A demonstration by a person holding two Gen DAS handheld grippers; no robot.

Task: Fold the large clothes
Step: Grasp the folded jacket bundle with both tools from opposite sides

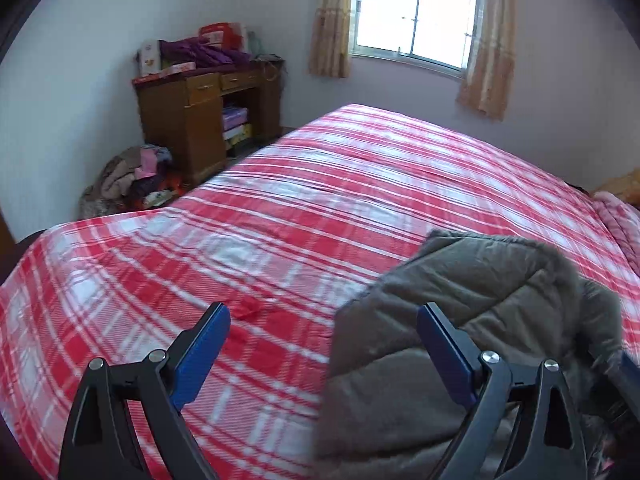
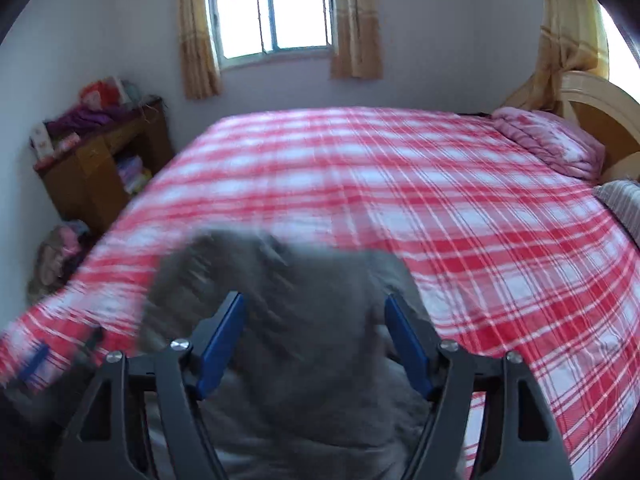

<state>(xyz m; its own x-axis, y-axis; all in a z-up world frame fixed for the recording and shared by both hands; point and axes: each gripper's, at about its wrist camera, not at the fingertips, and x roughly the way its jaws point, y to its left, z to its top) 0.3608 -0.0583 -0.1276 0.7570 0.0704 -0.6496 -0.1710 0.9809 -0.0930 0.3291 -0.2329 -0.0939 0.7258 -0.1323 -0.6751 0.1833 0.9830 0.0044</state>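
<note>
A grey-brown quilted jacket with a furry trim (image 1: 472,304) lies bunched at the near edge of a bed with a red and white plaid cover (image 1: 304,208). My left gripper (image 1: 324,316) is open above the jacket's left edge, its right finger over the fabric, holding nothing. In the right wrist view the jacket (image 2: 304,304) is blurred and sits between and under the fingers of my right gripper (image 2: 316,308), which is open. The left gripper's blue tip (image 2: 34,360) shows blurred at the far left of that view.
A wooden desk (image 1: 200,120) piled with clothes and boxes stands at the left wall, with a clothes heap (image 1: 132,180) on the floor beside it. A pink folded quilt (image 2: 548,140) and a headboard (image 2: 592,108) are at the bed's right end. A curtained window (image 2: 272,8) is behind.
</note>
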